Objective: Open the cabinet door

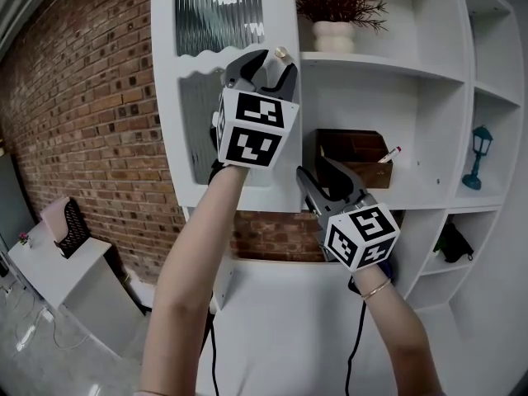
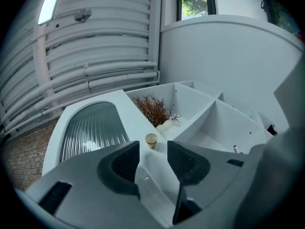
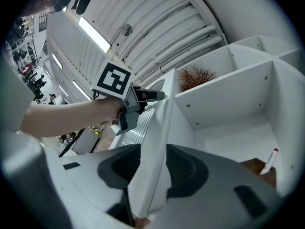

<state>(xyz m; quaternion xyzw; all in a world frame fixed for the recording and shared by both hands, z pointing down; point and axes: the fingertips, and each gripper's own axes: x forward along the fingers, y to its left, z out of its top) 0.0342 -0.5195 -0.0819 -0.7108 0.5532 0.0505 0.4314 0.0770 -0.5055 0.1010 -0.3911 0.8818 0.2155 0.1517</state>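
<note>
Cabinet door (image 1: 169, 139): white, ribbed glass pane (image 1: 219, 11) in upper part, small round brass-coloured knob (image 2: 151, 140) near free edge. Door stands swung partway out from white shelf unit (image 1: 388, 66).

Left gripper (image 2: 153, 152): jaws apart, empty. Knob just beyond tips, in line with gap, not touching.

Right gripper (image 3: 151, 159): lower on door, jaws clamped across free edge, one on each face.

White surface (image 1: 272, 320) below shelves. Shelves hold potted plant (image 1: 334, 35) and brown box (image 1: 355, 151). Brick wall (image 1: 74, 97) at left.
</note>
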